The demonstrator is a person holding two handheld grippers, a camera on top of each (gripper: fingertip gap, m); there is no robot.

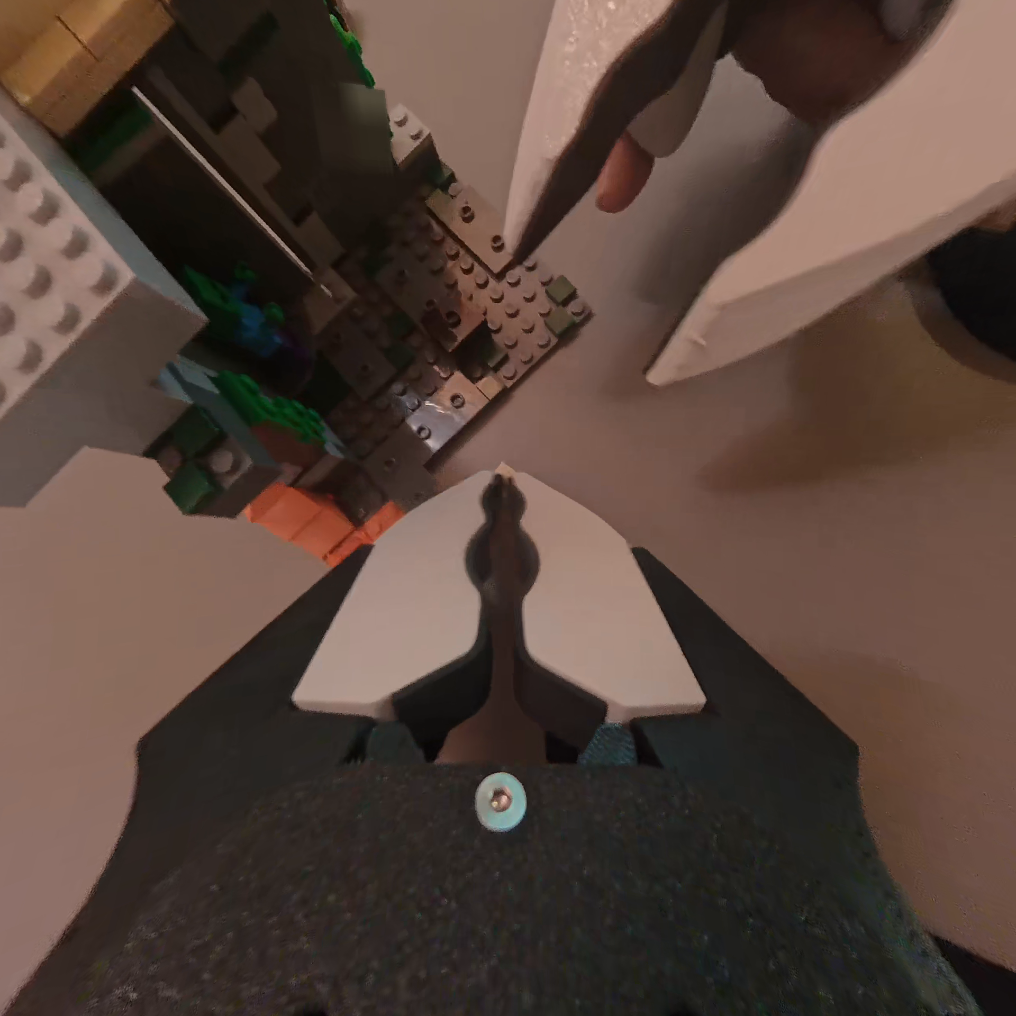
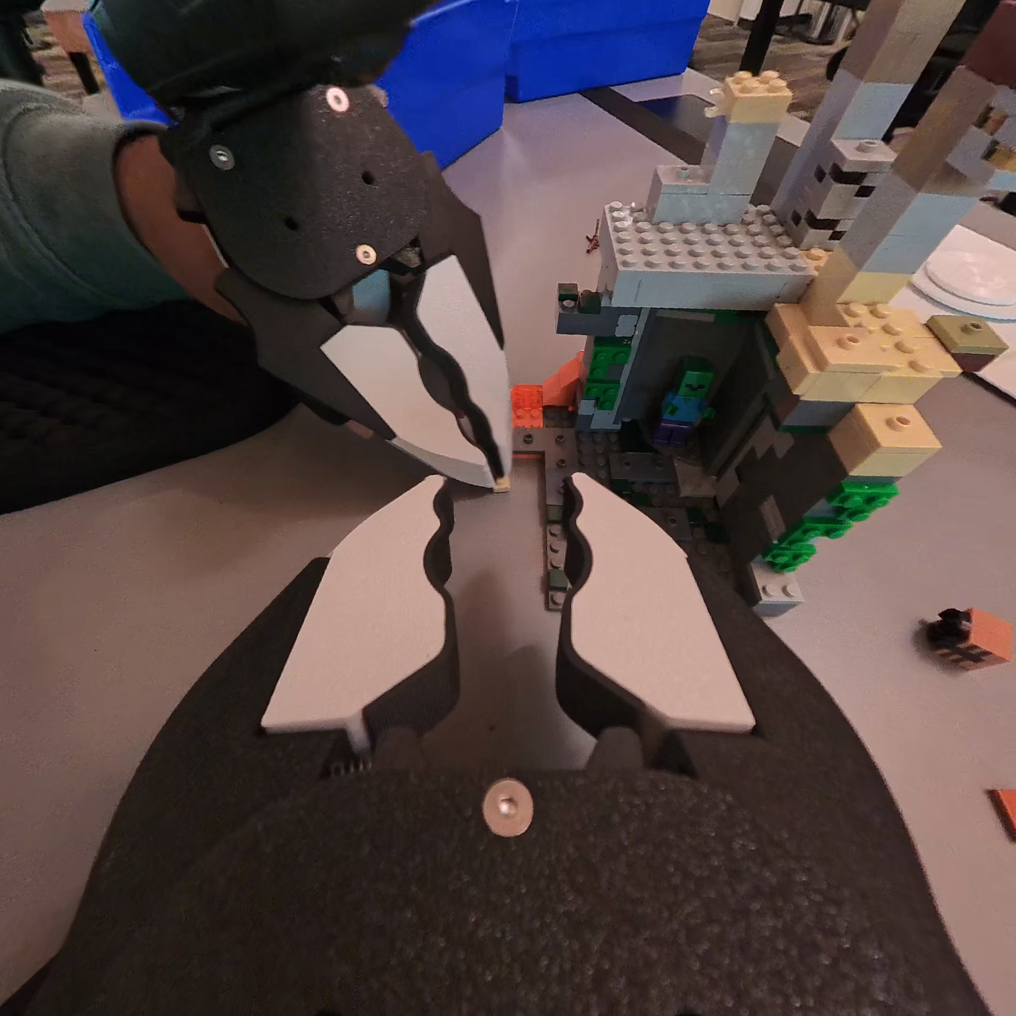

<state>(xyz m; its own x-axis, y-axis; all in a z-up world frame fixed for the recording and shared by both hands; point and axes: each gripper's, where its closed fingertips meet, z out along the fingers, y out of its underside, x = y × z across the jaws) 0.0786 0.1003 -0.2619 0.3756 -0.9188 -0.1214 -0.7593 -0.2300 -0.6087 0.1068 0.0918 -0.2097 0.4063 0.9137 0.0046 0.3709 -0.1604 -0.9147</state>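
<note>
- Grey desk (image 2: 137, 577) carries a multicolour toy-brick building (image 2: 714, 341); green blocky figure (image 2: 684, 404) stands in its doorway.
- We see left gripper (image 2: 499, 477) fingers pinched together on a tiny tan brick piece (image 2: 501, 484), tip just beside the dark studded baseplate (image 2: 555, 528).
- We see right gripper (image 2: 508, 489) fingers apart, holding nothing, near the baseplate edge.
- Loose brown block (image 2: 984, 638) lies well apart on the desk.

brick model (image 2: 714, 396) on table (image 2: 165, 577), bins (image 2: 522, 49) behind, loose block (image 2: 978, 640) to its right

Grey tabletop (image 2: 137, 577), blue bins (image 2: 550, 49) behind, dim indoor light
</note>
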